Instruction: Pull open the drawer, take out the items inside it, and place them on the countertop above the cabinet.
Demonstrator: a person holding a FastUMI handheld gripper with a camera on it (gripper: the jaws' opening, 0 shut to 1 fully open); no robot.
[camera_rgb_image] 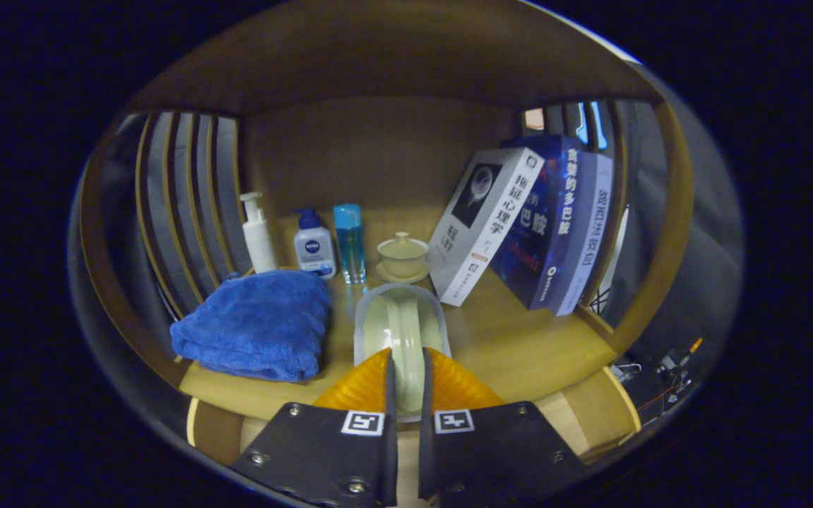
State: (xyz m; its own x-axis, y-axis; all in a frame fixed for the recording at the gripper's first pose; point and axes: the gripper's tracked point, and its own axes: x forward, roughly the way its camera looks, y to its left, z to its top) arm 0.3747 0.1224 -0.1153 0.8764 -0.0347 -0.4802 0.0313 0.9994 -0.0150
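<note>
- A pale green dish (pixel 401 331) with a see-through rim is held in the claw (pixel 406 374), and both fingers are pressed on its middle ridge
- The dish is seen just above the wooden desk (pixel 519 346), sticking out ahead of the fingers; it cannot be told if it is touching the wood
- A folded blue towel (pixel 255 324) is laid on the desk, just to the left of the dish
- Beyond the towel, a white pump bottle (pixel 257 236), a small white bottle with a blue cap (pixel 313 243) and a tall blue bottle (pixel 350 243) are stood in a row
- A little lidded cup on a saucer (pixel 402 257) is set just beyond the dish
- Three books (pixel 526 226) are leaned to the right, next to the cup
- Wooden slats (pixel 188 204) are seen at the left side
</note>
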